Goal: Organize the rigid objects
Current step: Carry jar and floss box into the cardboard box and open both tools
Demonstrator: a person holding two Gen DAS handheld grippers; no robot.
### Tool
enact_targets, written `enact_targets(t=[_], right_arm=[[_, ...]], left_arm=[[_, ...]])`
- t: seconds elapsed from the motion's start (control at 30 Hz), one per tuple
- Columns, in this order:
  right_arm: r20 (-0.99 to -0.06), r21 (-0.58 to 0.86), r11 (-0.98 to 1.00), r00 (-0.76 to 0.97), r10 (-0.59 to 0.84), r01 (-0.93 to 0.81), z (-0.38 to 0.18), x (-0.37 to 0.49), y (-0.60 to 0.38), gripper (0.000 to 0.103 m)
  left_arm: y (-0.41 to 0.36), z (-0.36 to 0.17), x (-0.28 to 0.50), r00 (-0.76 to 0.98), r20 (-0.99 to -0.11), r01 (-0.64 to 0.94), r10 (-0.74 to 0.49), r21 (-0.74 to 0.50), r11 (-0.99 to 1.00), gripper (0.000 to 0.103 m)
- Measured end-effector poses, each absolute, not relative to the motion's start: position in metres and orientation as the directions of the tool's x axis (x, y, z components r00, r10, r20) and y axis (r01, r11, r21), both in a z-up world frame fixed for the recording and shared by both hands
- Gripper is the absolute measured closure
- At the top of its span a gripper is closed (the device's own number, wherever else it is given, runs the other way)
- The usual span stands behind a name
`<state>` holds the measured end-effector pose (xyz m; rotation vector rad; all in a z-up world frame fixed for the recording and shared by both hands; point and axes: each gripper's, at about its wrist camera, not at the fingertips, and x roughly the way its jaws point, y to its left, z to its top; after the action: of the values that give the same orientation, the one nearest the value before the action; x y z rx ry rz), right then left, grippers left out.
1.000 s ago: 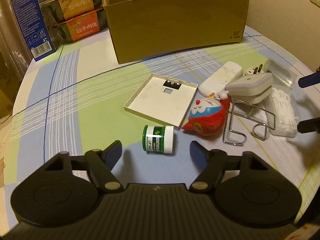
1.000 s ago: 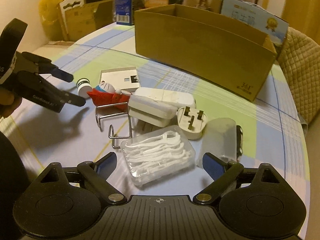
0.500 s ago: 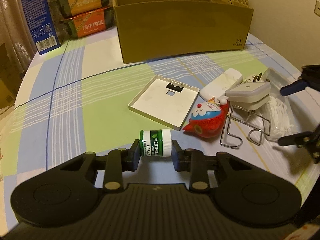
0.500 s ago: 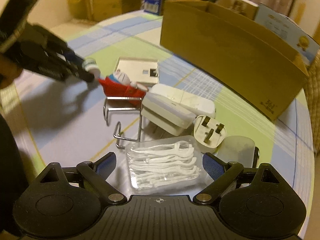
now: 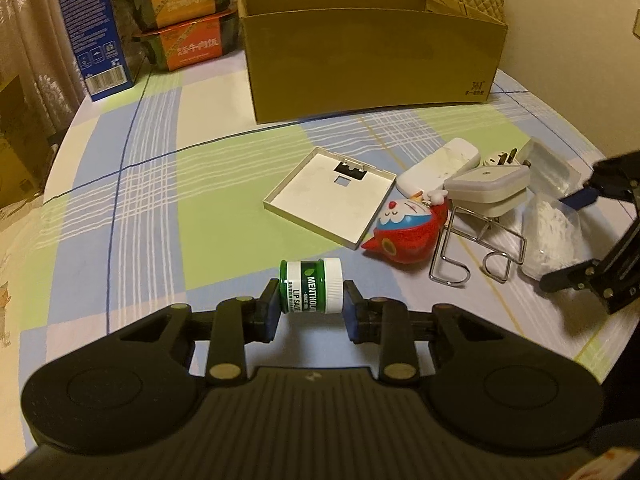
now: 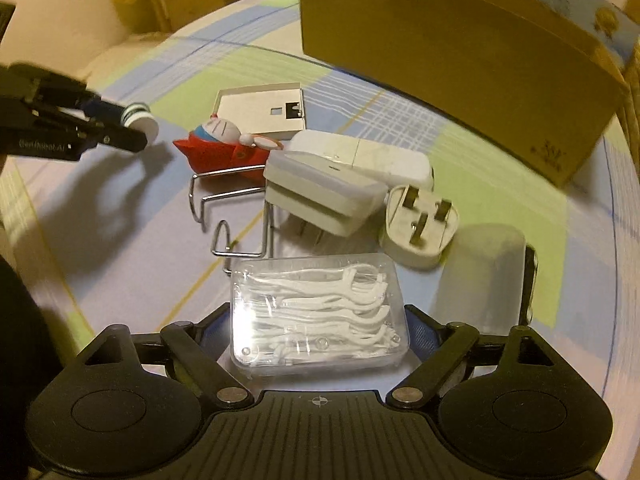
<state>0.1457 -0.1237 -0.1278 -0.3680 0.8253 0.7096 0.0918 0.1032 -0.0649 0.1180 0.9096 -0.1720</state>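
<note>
My left gripper [image 5: 311, 307] is shut on a small green and white lip-salve jar [image 5: 312, 286], held on its side just above the table; it also shows in the right wrist view [image 6: 138, 118]. My right gripper [image 6: 318, 332] is open, its fingers on either side of a clear box of white floss picks [image 6: 318, 312], which also shows in the left wrist view [image 5: 550, 236]. Whether the pads touch the box is hidden. A large open cardboard box [image 5: 372, 48] stands at the back of the table.
Between the grippers lie a red cartoon figurine [image 5: 408, 236], a wire hook rack [image 5: 476, 256], a white square cover [image 5: 332, 196], a white adapter [image 5: 486, 188], a white remote-like case [image 5: 438, 168], a plug [image 6: 420, 226] and a frosted case [image 6: 486, 272]. Food boxes [image 5: 180, 20] stand at the back left.
My left gripper closed on the jar and lifted it a little. My right gripper moved forward until the floss box sits between its open fingers.
</note>
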Motion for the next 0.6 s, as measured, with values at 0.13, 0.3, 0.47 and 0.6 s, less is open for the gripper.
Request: enact_targets(t=[0.13,0.3,0.47,0.6], right_arm=[[-0.749,0.007,0.743,0.489,0.448,-0.670,-0.111,0.133,-0.135,0.019],[-0.678,0.136,0.788,0.523,0.516,-0.600,-0.066,0.139,-0.158,0.019],[-0.587,0.151,0.823,0.620,0.521,-0.548,0.004,0.175,-0.171,0.019],[-0.527,0.141,0.856,0.694,0.490,-0.498,0.056,0.224,-0.175,0.019]], left_arm=[[0.104,-0.050,0.091,0.603,-0.794,0.176,-0.083,0.030,0.984,0.076],[0.094,-0.021,0.109,0.616,-0.785,0.179,-0.073,0.049,0.983,0.076],[0.074,0.025,0.156,0.662,-0.743,0.218,-0.096,0.068,0.974,0.076],[0.054,0.057,0.210,0.699,-0.706,0.229,-0.115,0.068,0.971,0.076]])
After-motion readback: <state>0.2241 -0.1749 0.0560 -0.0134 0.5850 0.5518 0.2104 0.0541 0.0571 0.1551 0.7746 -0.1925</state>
